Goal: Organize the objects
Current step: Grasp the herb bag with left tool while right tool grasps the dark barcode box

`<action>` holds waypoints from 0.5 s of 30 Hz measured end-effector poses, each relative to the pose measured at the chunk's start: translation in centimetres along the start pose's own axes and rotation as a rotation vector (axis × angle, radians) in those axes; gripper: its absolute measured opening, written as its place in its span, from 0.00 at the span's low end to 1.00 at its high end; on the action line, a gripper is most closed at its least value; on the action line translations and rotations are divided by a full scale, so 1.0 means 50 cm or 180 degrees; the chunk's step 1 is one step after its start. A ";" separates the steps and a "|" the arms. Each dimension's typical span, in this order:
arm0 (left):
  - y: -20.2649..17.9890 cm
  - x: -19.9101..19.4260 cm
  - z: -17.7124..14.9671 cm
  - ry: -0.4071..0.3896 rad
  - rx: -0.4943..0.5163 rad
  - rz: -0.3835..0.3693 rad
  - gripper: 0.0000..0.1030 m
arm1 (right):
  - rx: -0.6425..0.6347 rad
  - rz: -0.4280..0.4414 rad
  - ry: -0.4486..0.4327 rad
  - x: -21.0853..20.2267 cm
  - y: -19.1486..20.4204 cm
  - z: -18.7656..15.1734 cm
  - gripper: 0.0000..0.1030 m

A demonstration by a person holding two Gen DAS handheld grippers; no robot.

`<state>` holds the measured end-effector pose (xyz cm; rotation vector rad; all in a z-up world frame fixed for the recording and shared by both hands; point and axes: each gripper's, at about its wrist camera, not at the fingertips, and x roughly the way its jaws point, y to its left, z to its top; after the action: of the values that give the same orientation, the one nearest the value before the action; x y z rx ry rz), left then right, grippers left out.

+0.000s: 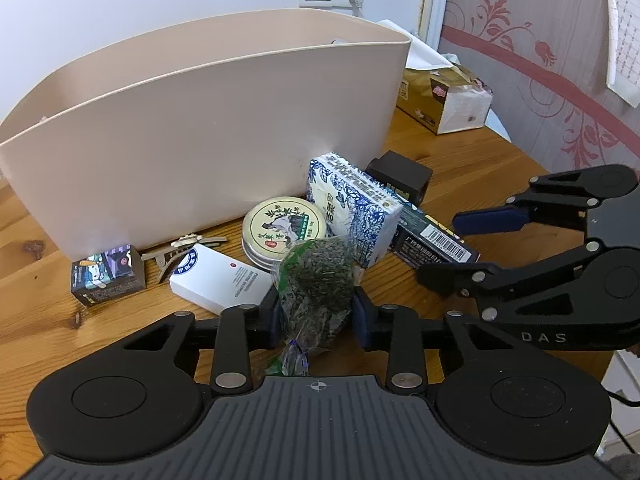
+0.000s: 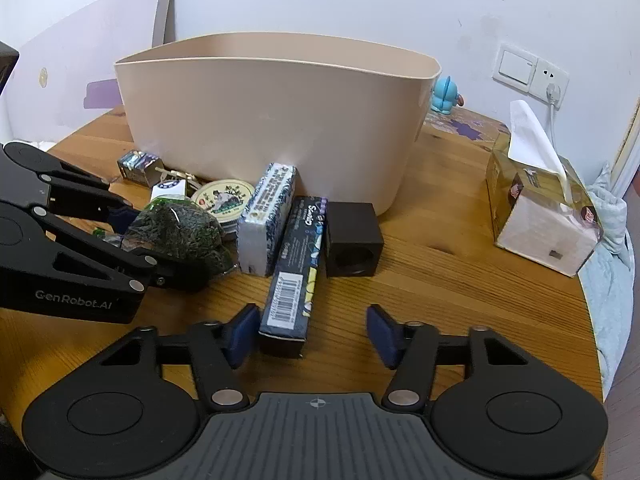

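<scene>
My left gripper (image 1: 316, 312) is shut on a clear bag of green tea leaves (image 1: 316, 276), seen also in the right wrist view (image 2: 176, 232). A beige bin (image 1: 200, 128) stands behind on the wooden table (image 1: 460, 148). In front of it lie a small printed cube box (image 1: 107, 274), a hair clip (image 1: 180, 248), a white card box (image 1: 220, 280), a round tin (image 1: 284, 228), a blue-and-white tissue pack (image 1: 356, 204), a long dark box (image 2: 294, 268) and a black cube (image 2: 352, 240). My right gripper (image 2: 312, 334) is open, its jaws around the near end of the long dark box.
A gold tissue box (image 2: 540, 216) sits at the right of the table. A blue figurine (image 2: 444, 94) stands behind the bin. The table's rounded edge (image 2: 592, 320) runs close on the right, with a wall socket (image 2: 530, 70) above.
</scene>
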<state>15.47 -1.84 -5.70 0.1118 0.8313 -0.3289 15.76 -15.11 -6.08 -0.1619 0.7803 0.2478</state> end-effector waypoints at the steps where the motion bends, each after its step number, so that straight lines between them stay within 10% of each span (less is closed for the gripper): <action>1: 0.002 -0.001 0.000 0.0007 -0.0013 -0.0022 0.32 | 0.0014 0.0009 -0.0002 0.000 0.000 0.000 0.52; 15: 0.019 -0.040 -0.019 -0.0018 -0.0077 0.0064 0.29 | -0.0002 -0.0020 0.0035 -0.007 0.018 0.000 0.21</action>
<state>13.84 -0.22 -4.89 0.0966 0.8279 -0.3001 15.29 -14.32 -5.90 -0.1666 0.7907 0.2414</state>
